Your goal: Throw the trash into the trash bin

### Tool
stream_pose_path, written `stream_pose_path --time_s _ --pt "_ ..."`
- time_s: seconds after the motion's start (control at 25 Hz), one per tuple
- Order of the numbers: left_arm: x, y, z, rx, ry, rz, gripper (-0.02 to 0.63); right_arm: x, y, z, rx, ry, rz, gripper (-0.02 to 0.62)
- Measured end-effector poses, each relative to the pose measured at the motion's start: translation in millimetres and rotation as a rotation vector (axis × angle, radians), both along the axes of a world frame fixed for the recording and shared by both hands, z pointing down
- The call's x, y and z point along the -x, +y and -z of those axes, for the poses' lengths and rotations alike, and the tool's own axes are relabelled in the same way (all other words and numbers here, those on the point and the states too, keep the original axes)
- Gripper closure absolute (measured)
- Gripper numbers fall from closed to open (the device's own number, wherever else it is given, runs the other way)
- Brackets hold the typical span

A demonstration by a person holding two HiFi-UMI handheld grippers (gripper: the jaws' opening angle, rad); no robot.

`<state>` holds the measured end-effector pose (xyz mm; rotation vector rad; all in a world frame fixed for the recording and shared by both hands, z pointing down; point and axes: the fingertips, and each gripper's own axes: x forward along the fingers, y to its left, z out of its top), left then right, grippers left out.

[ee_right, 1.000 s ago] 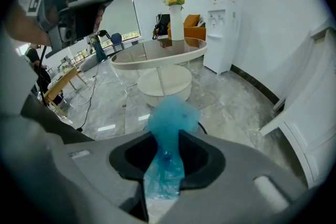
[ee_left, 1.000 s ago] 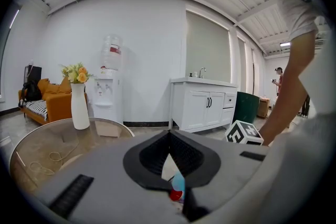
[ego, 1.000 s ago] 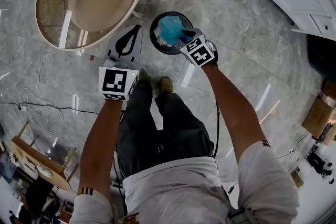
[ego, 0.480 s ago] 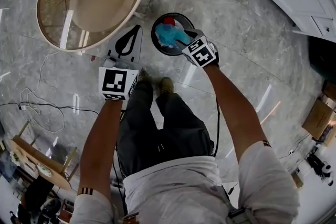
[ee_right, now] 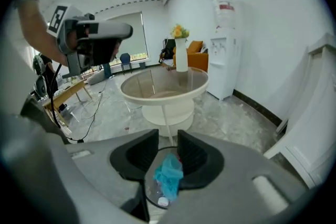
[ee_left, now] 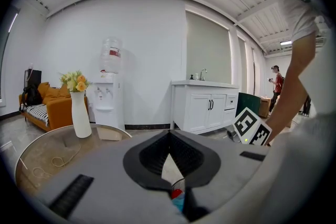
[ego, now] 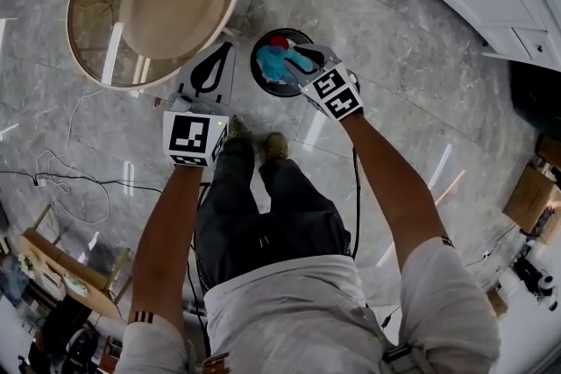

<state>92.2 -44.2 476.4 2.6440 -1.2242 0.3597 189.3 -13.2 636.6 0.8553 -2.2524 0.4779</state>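
Blue crumpled trash [ego: 277, 63] fills the round black bin [ego: 255, 73].

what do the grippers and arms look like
The left gripper and right gripper are pale grey shells with black ribbed pads, each bearing a white cube with black square markers. The right one's jaws have just been closing, with nothing between them. A black cable runs by the right arm. Short white sleeves, dark striped cuffs.
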Motion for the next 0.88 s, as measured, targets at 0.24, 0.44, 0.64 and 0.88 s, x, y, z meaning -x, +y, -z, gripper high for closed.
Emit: stream_pose_path --time_s 0.24,0.44,0.64,0.88 --pt "1 -8 30 -0.018 0.004 0.011 0.607 26 -31 94 -0.204 -0.128 0.018 0.594" --pt "-3 -9 64 -0.045 0.014 0.01 0.607 44 -42 172 -0.303 -0.24 0.023 0.594" --pt "0 -6 109 -0.094 0.042 0.017 0.607 59 -40 236 -0.361 -0.324 0.031 0.594" --pt "10 10 182 -0.161 0.091 0.027 0.607 78 -23 324 -0.446 -0.47 0.036 0.594"
